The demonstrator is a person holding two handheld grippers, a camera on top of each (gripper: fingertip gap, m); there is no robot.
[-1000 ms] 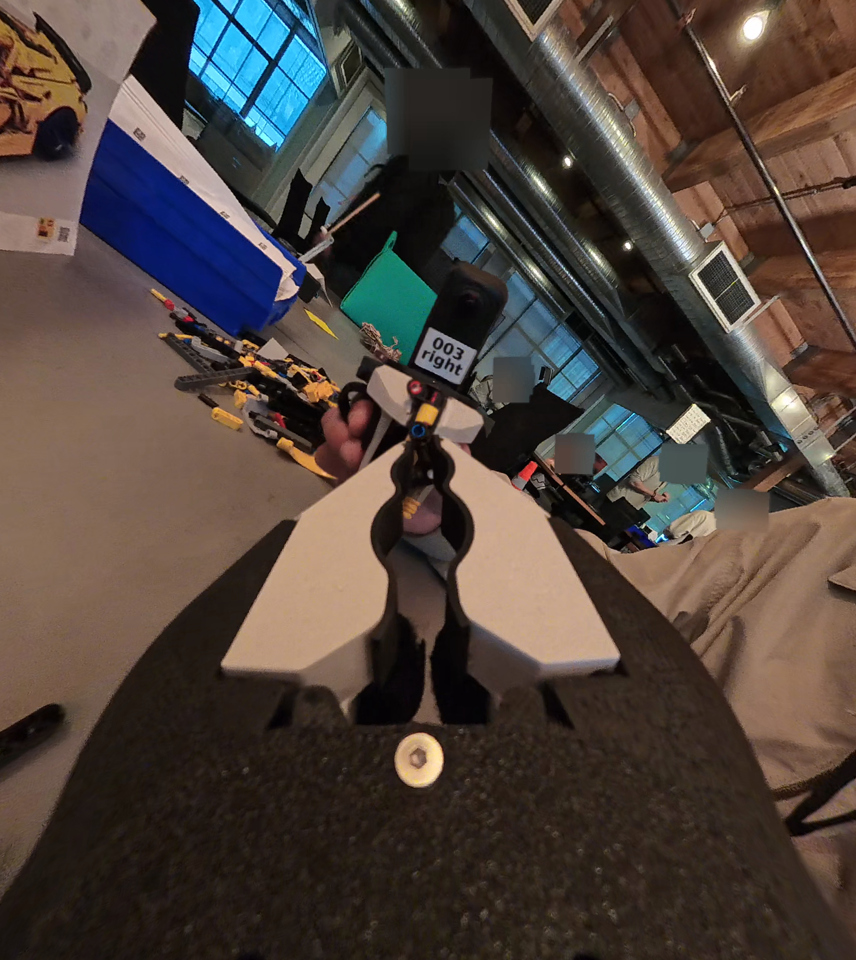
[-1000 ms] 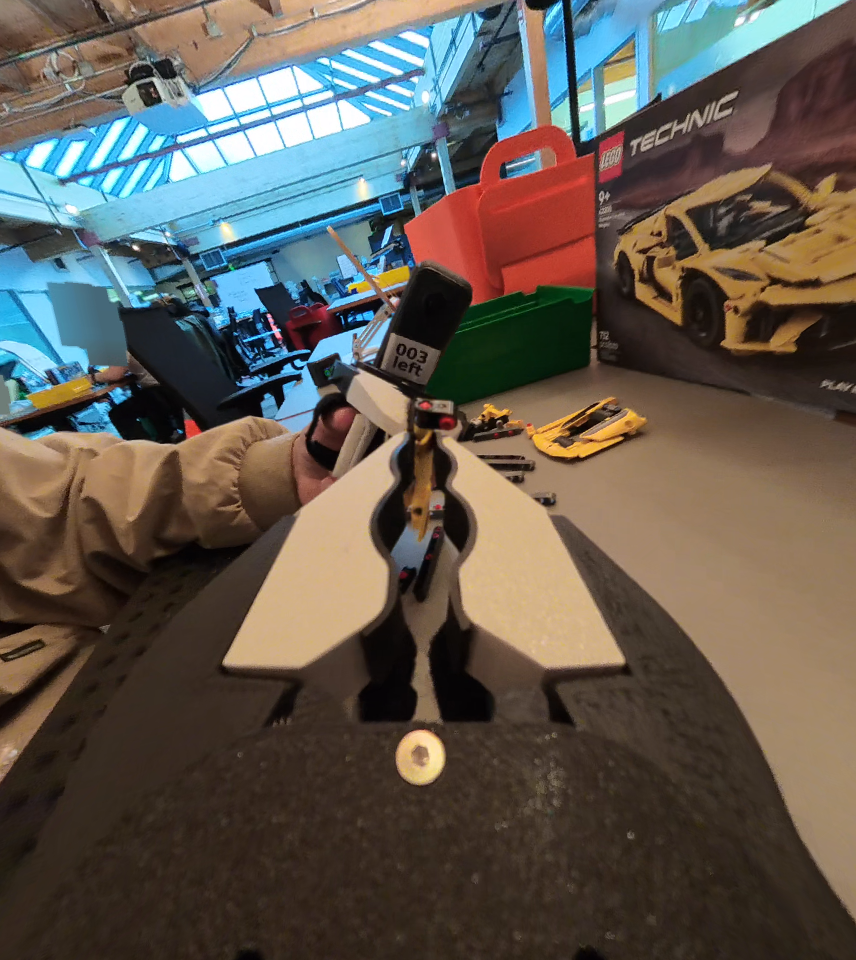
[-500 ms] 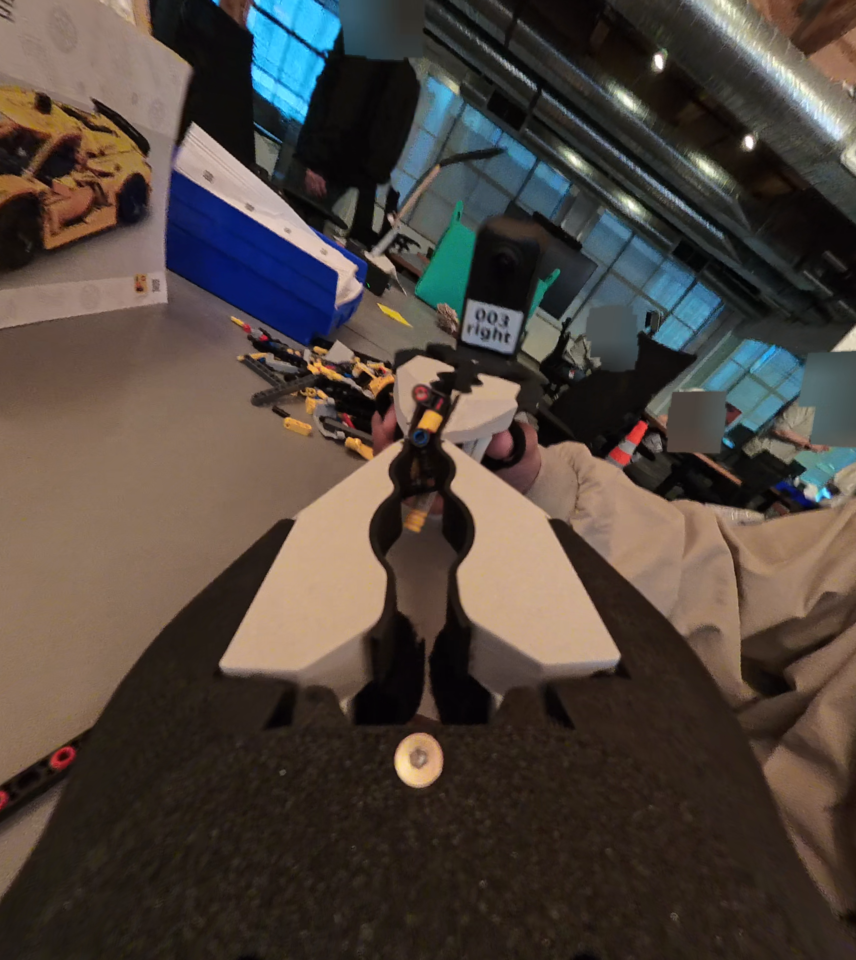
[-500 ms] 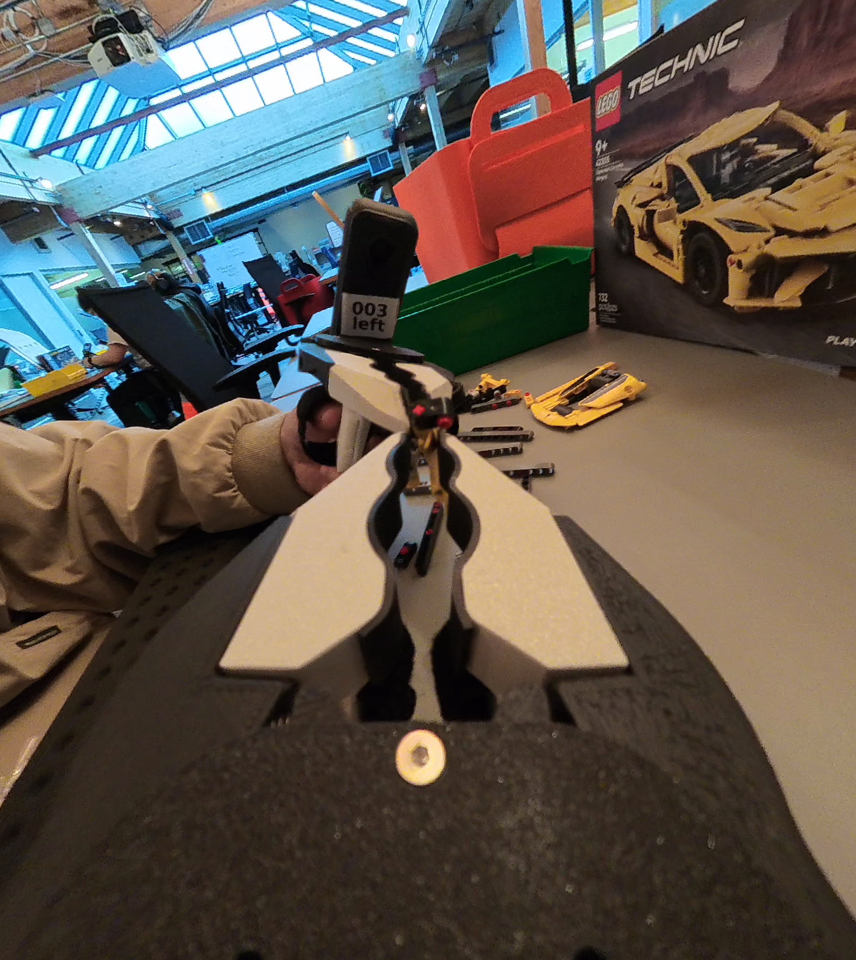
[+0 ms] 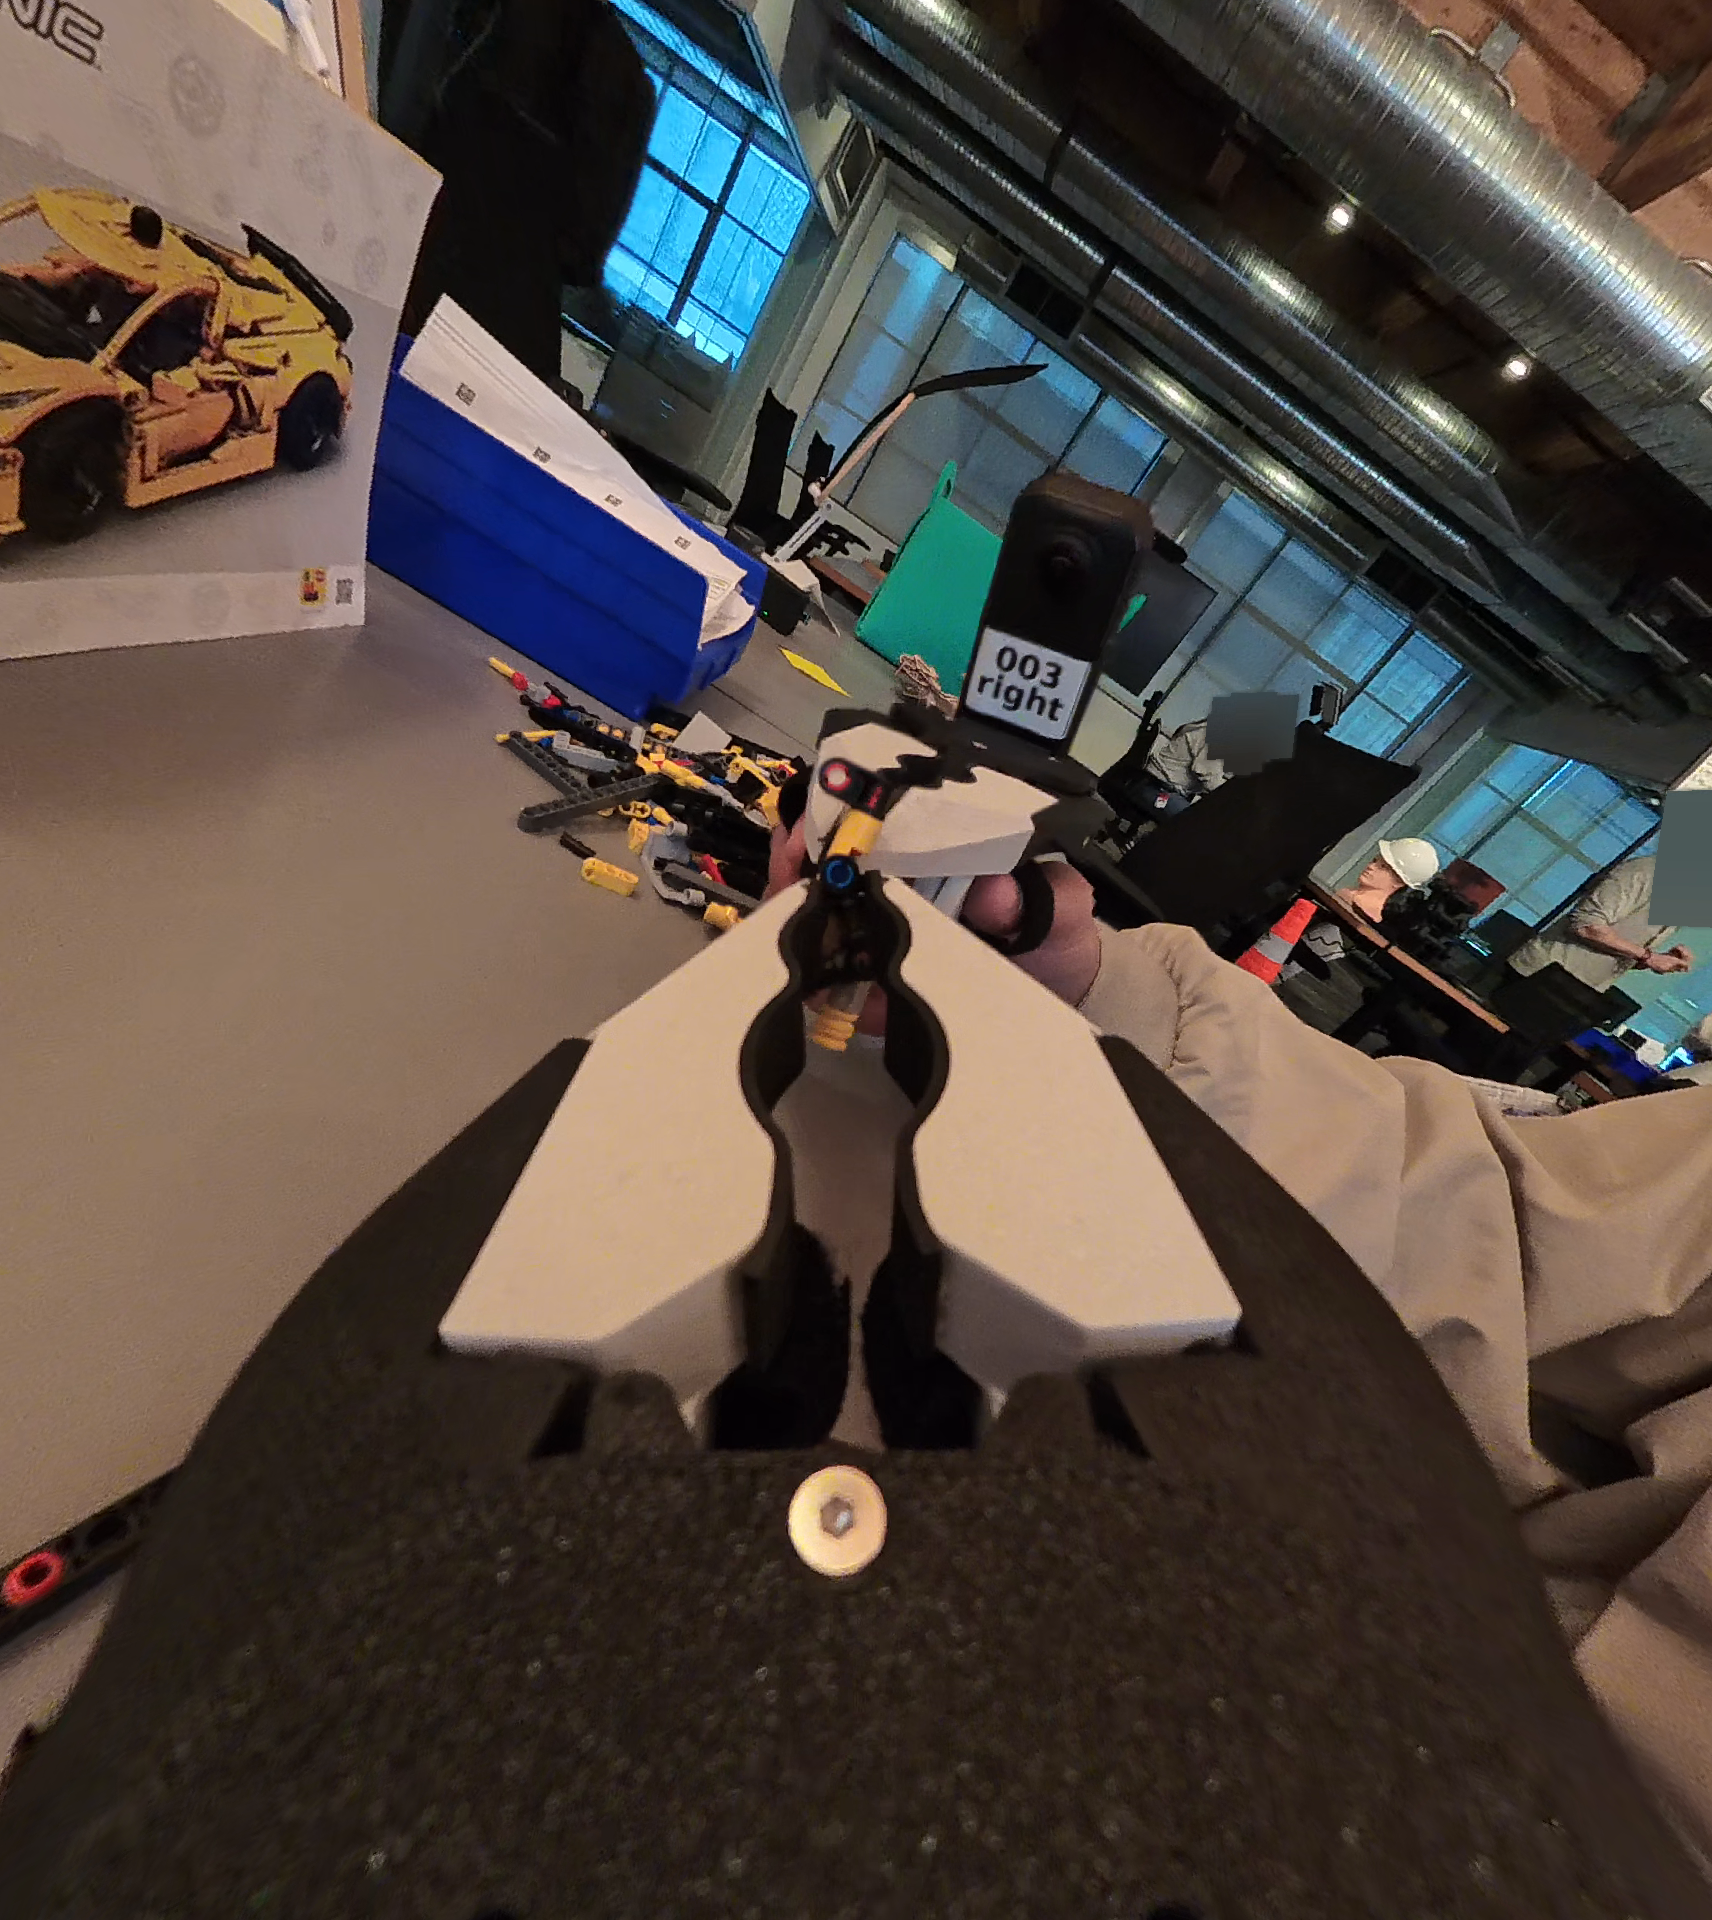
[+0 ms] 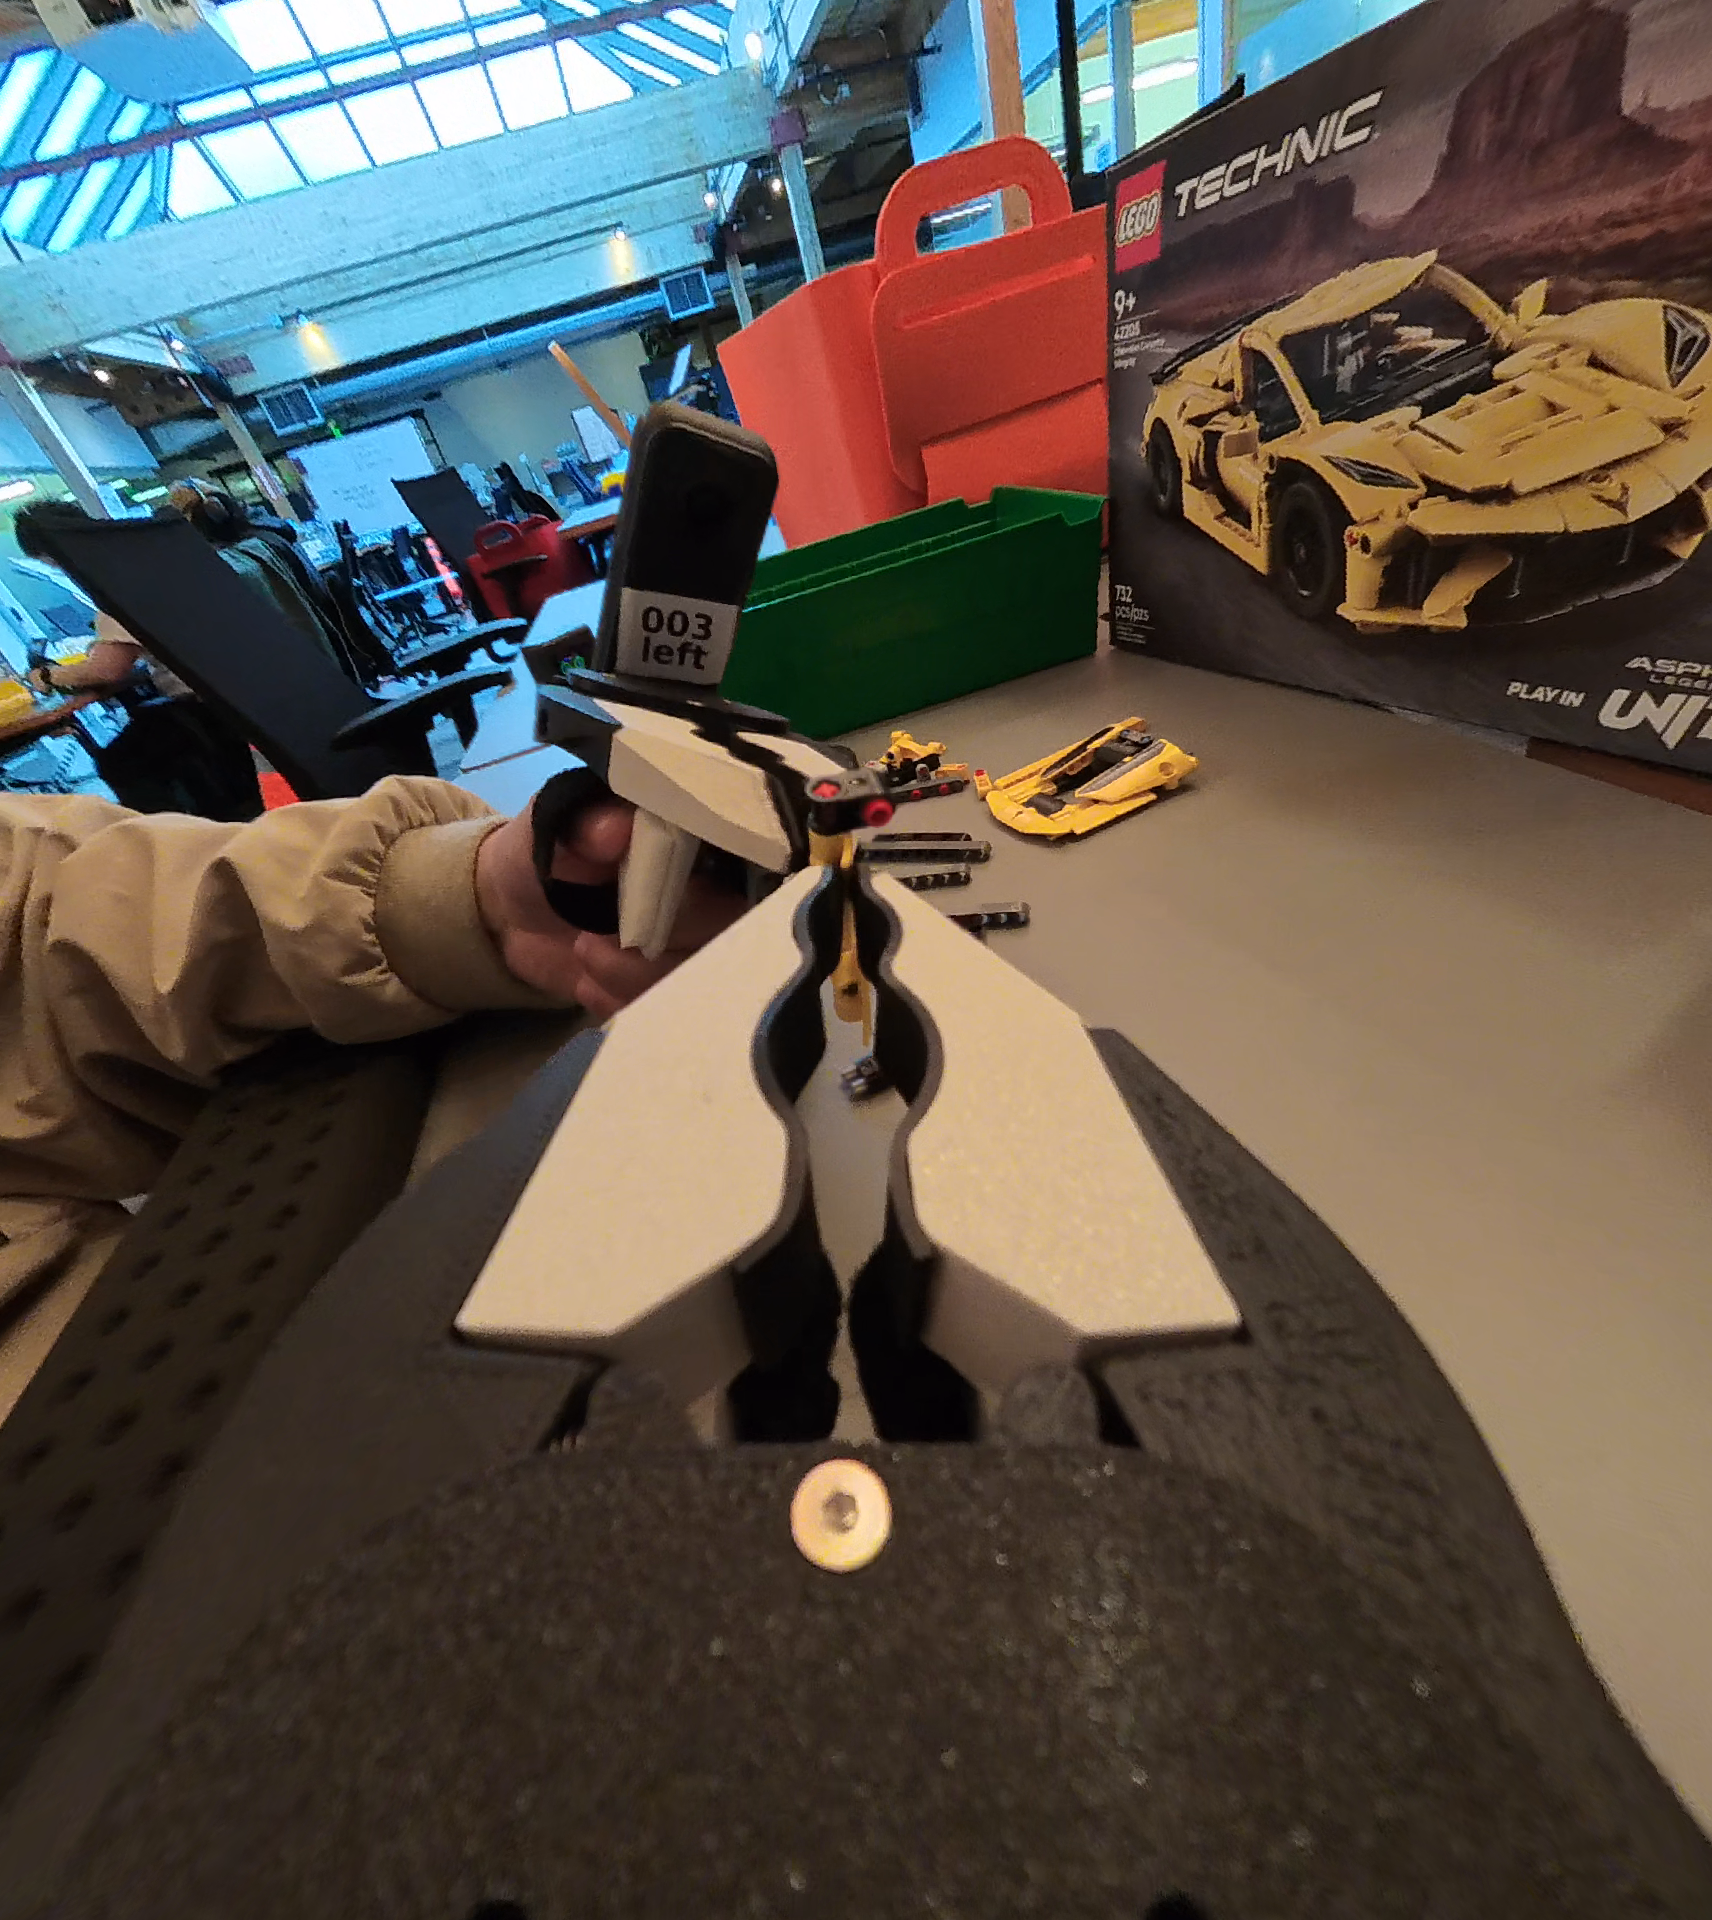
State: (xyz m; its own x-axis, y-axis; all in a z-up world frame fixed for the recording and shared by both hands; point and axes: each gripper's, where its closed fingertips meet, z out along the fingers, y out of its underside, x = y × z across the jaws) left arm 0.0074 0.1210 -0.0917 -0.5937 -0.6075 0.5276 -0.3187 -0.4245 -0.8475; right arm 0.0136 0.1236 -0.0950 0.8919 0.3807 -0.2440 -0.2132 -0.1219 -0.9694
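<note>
Left wrist view: left gripper pinching, fingers nearly together, a small black-and-yellow brick assembly above the grey table; loose parts lying beyond.

Right wrist view: right gripper clamping narrowly on that same assembly, meeting tip to tip; yellow car panel resting near a green bin.
</note>
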